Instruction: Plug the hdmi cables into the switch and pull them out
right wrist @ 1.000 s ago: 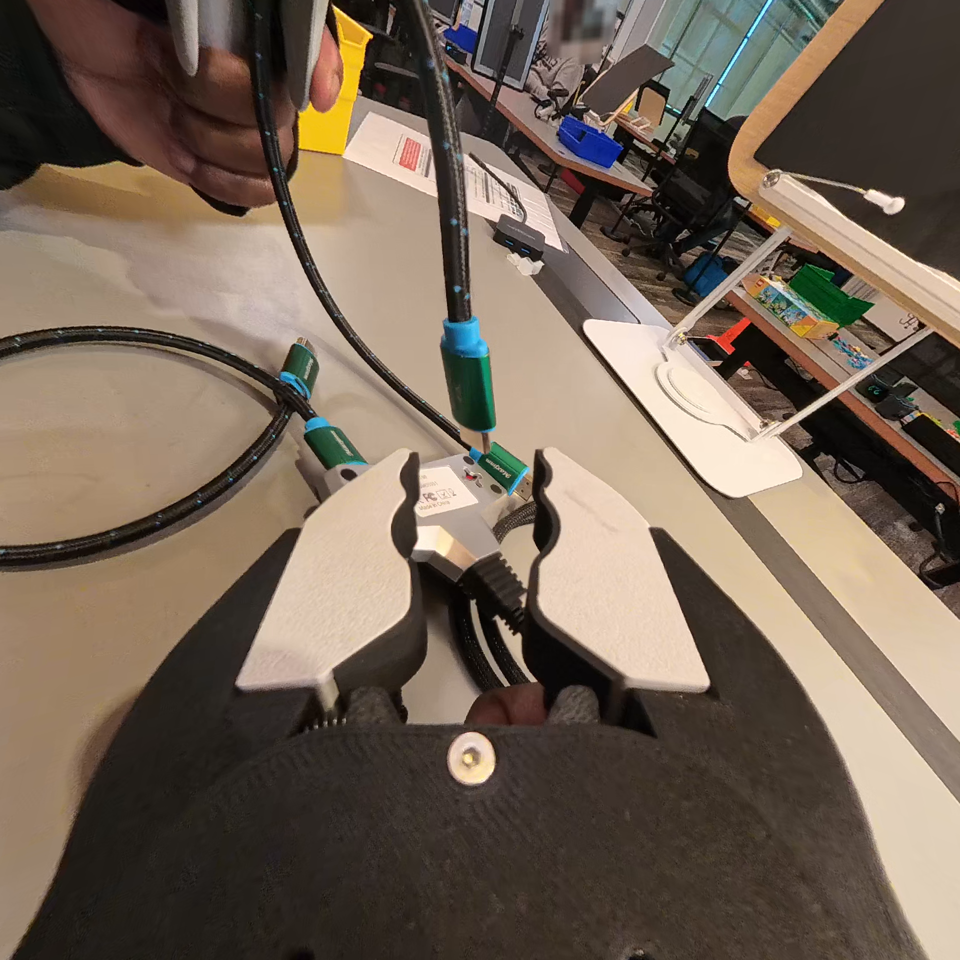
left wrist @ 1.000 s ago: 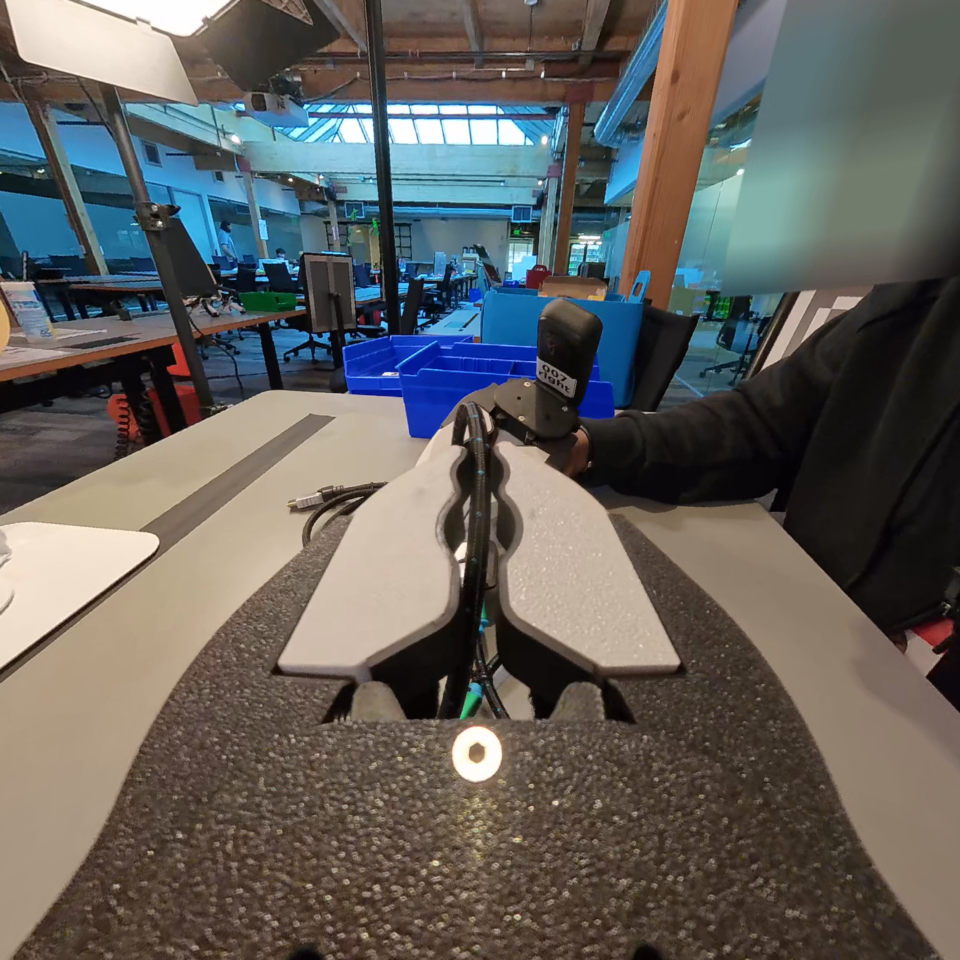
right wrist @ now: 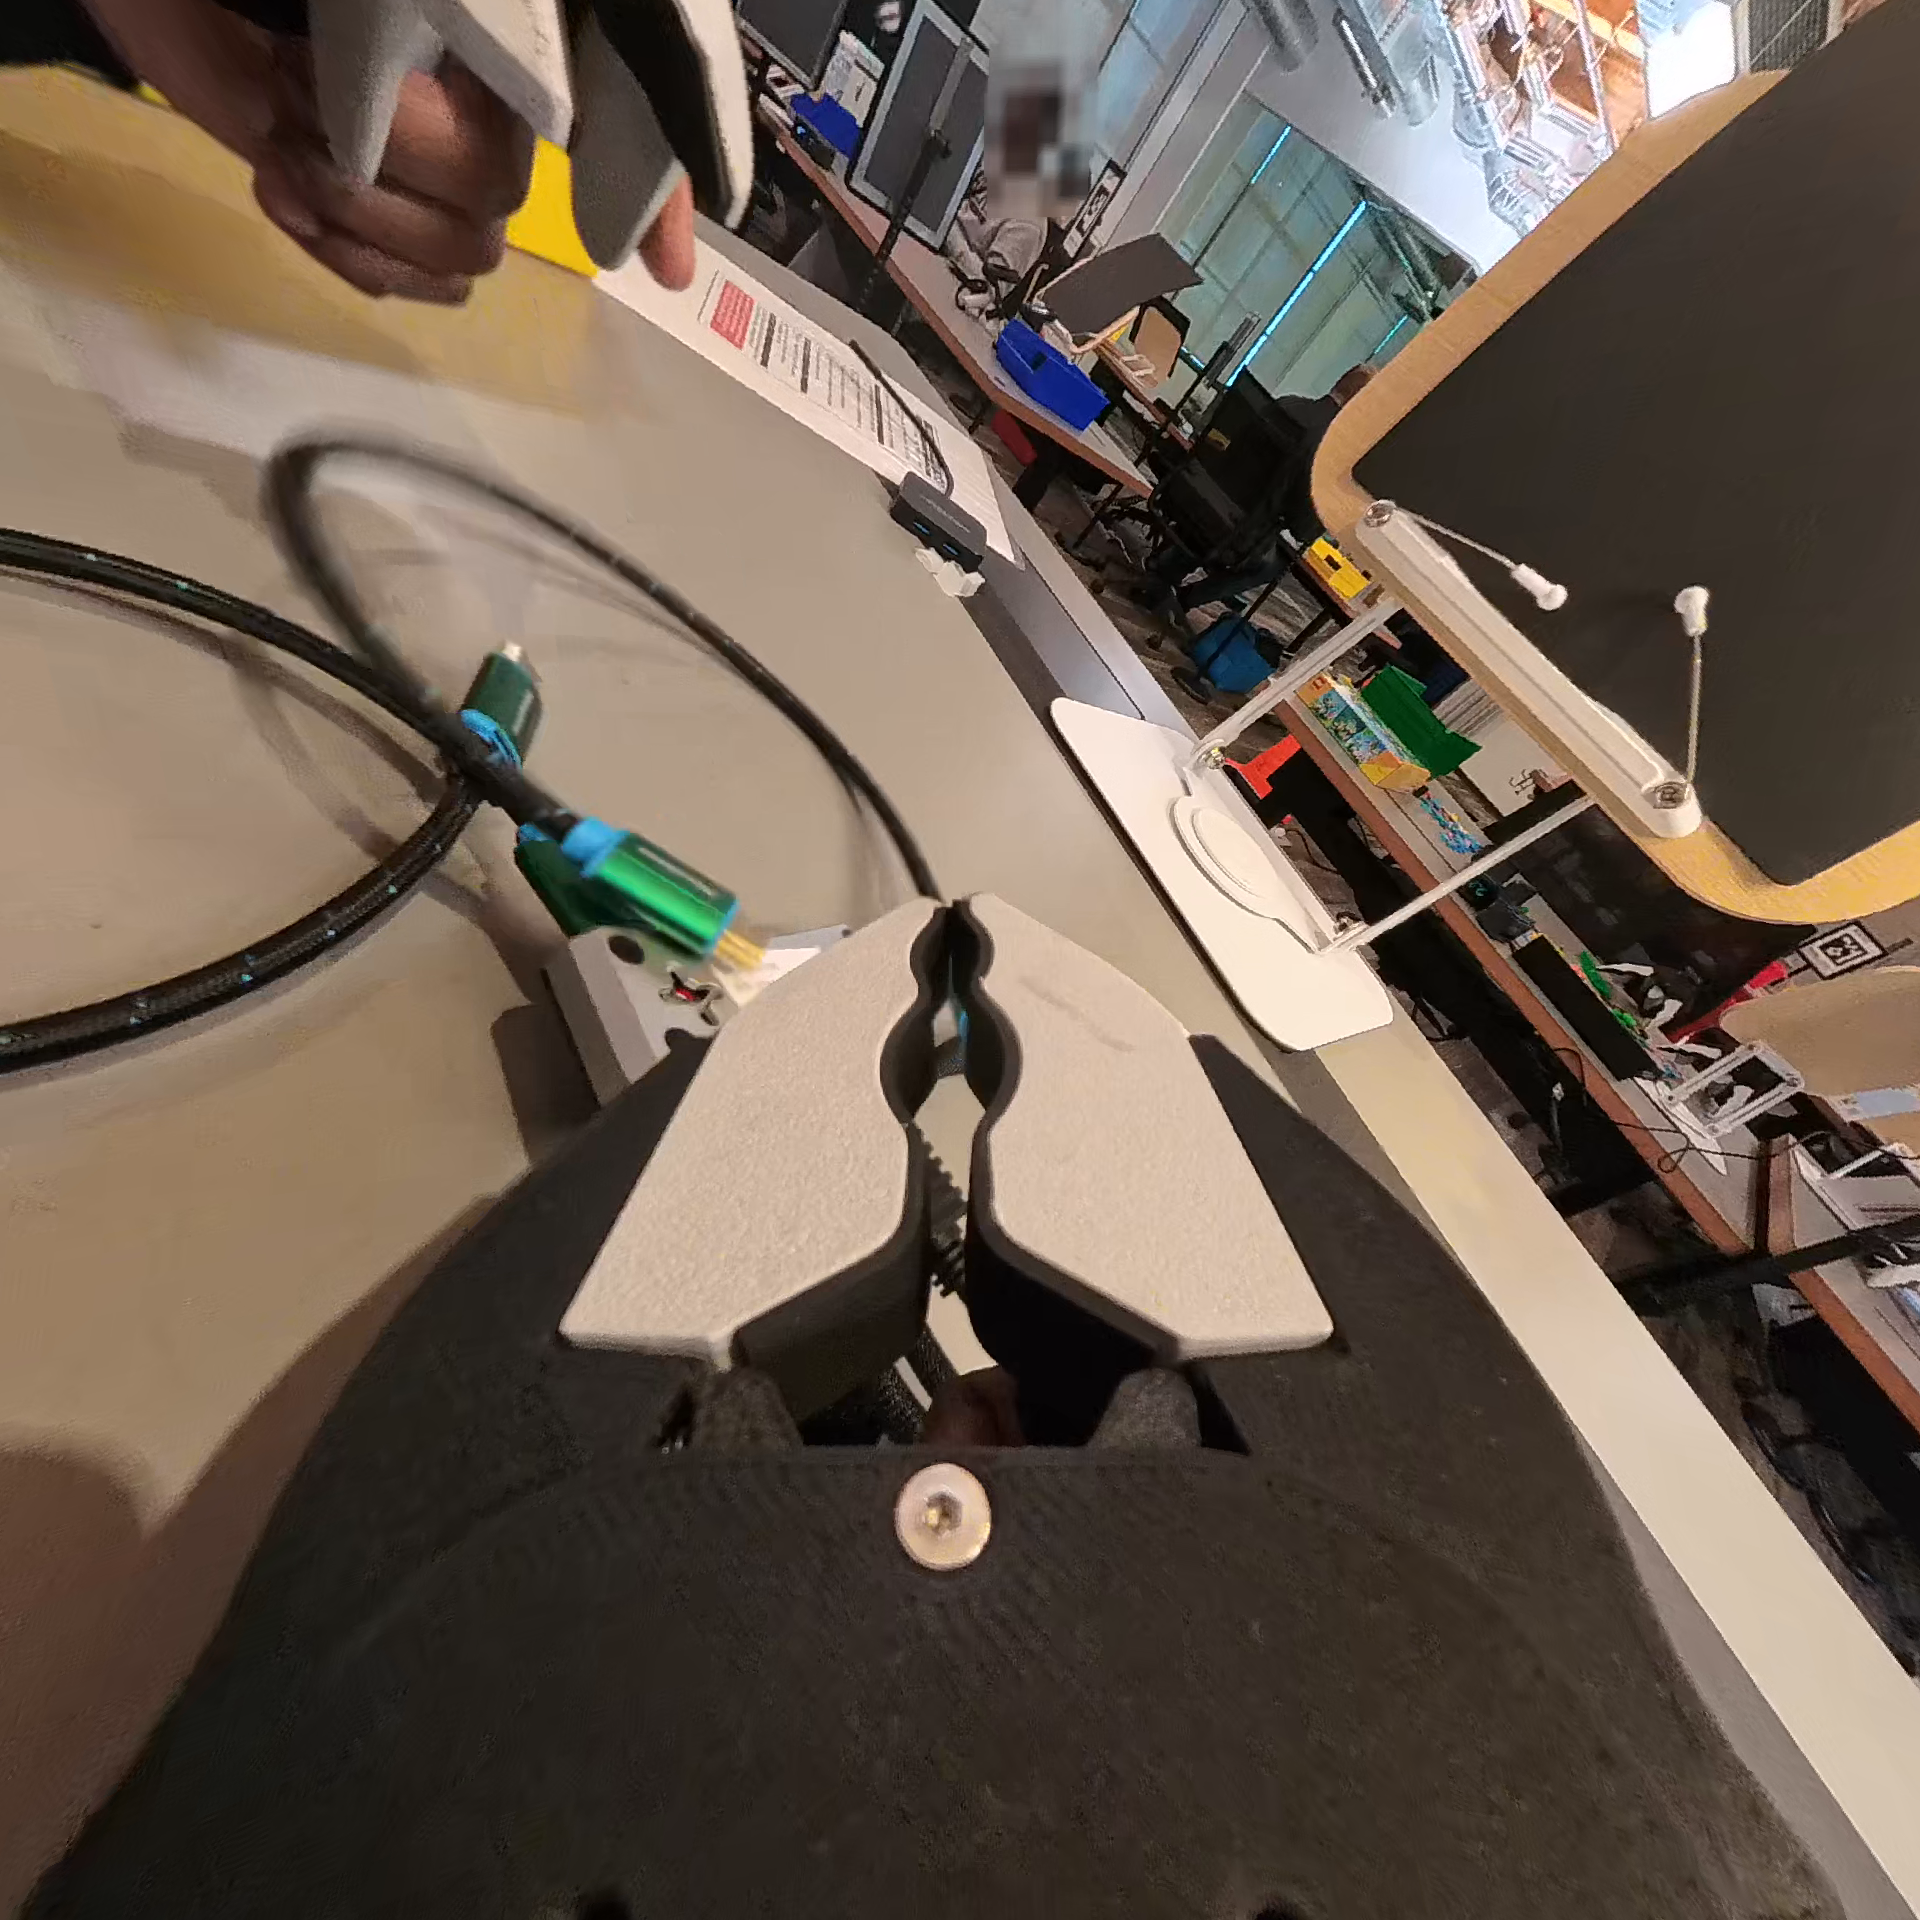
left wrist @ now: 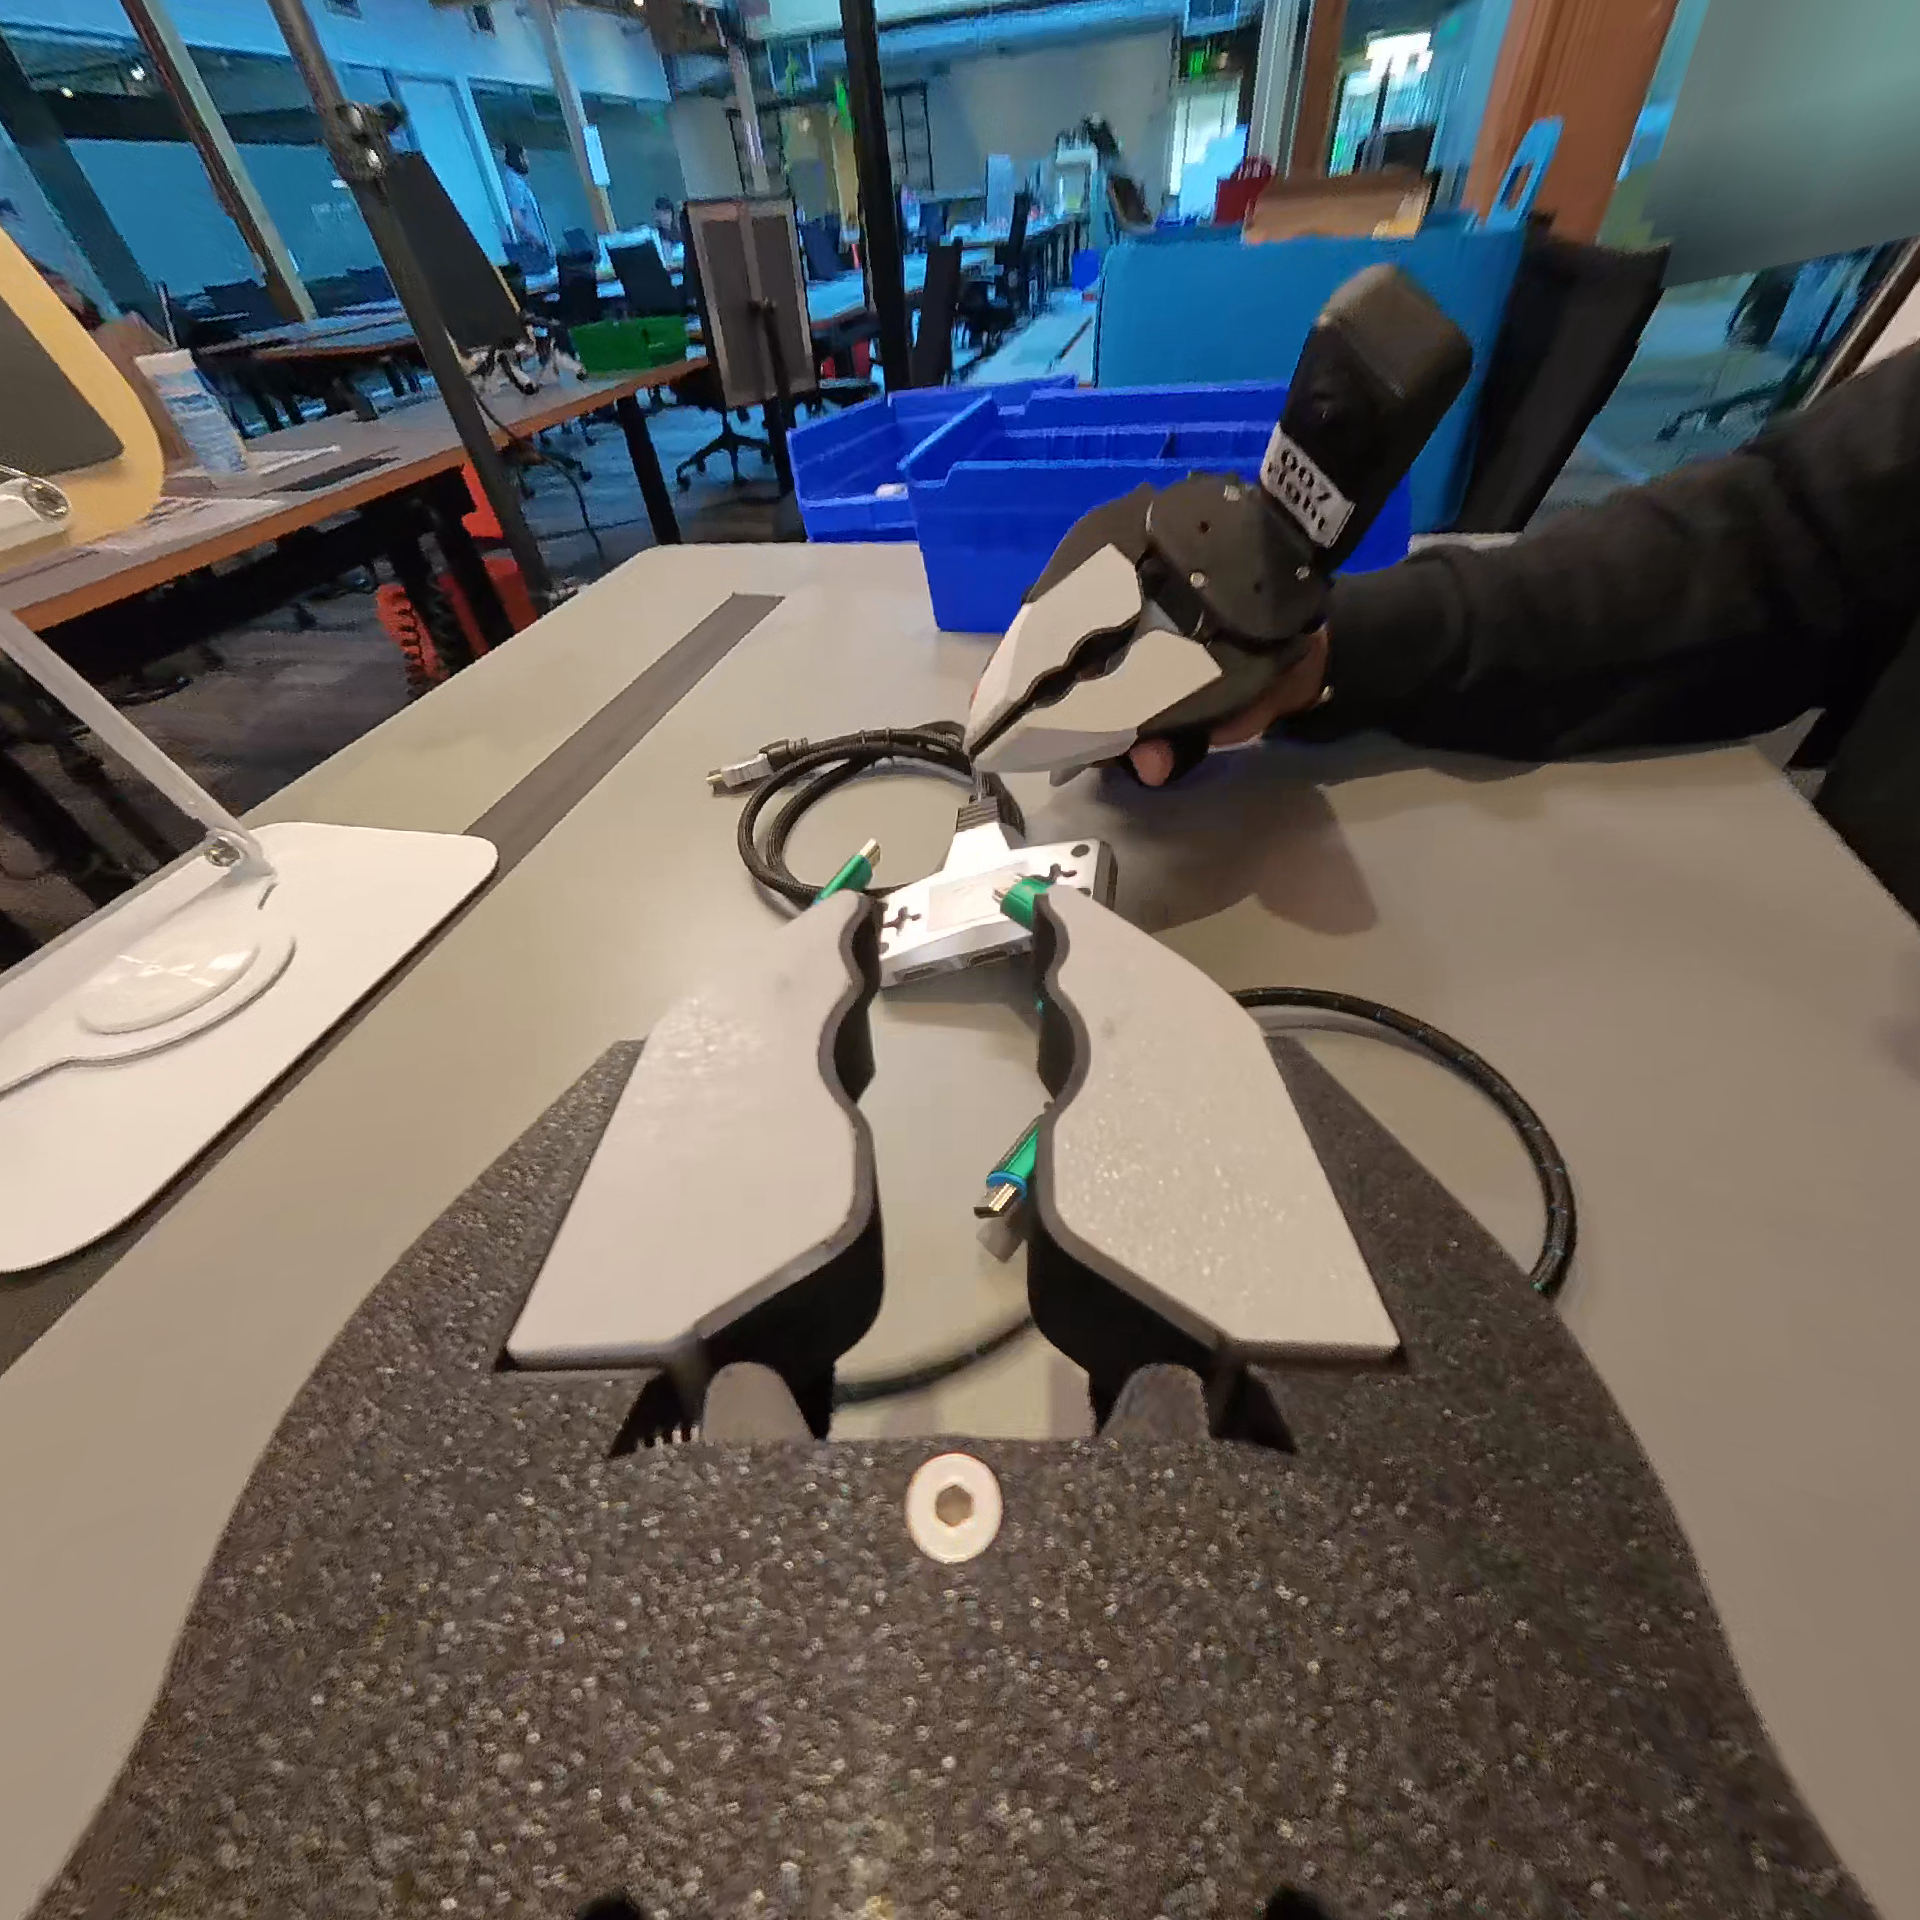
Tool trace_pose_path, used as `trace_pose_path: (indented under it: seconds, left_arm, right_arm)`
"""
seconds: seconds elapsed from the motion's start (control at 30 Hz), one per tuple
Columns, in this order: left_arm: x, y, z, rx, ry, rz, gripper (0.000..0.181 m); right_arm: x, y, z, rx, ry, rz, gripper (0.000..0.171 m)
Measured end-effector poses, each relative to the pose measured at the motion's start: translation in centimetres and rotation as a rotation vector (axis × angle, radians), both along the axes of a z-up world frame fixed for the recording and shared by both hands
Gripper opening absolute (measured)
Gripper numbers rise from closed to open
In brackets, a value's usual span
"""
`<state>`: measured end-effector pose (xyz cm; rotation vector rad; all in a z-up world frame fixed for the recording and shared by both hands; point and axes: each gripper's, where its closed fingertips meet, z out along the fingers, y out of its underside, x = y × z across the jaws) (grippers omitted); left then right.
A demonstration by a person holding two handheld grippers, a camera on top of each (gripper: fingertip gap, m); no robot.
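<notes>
With the silver box-shaped HDMI switch (left wrist: 992,914) on the grey counter (left wrist: 1507,987) and green-shelled plugs (right wrist: 649,896) lying loose, the left claw (left wrist: 945,940) stands open and empty, the right claw (right wrist: 954,914) pinches the switch's black lead, and extraction appears complete.

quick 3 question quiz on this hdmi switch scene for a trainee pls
1. True or false: the left claw is shut on a cable.
2. The green plug lying across the switch is: a) fully plugged in, b) unplugged with its gold contacts showing, c) held by a claw.
3. In the left wrist view, what colour are the bins behind the right claw?

Key: 1 false, it is open and empty. 2 b. 3 blue.
</notes>
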<state>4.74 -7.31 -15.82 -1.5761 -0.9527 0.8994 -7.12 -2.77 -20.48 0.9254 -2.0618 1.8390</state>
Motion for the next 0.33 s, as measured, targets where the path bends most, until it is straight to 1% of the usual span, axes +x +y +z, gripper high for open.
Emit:
trace_pose_path:
  seconds: [0.17,0.33]
  left_arm:
    - [-0.9,0.5,-1.8,-0.135,-0.103,0.034,0.031]
    - [-3.1,2.2,-2.6,-0.154,-0.243,0.087,0.033]
  right_arm:
    - [0.0,-0.1,-0.8,0.039,-0.004,0.005,0.0]
    - [-0.1,-0.2,-1.0,0.055,-0.023,0.009,0.0]
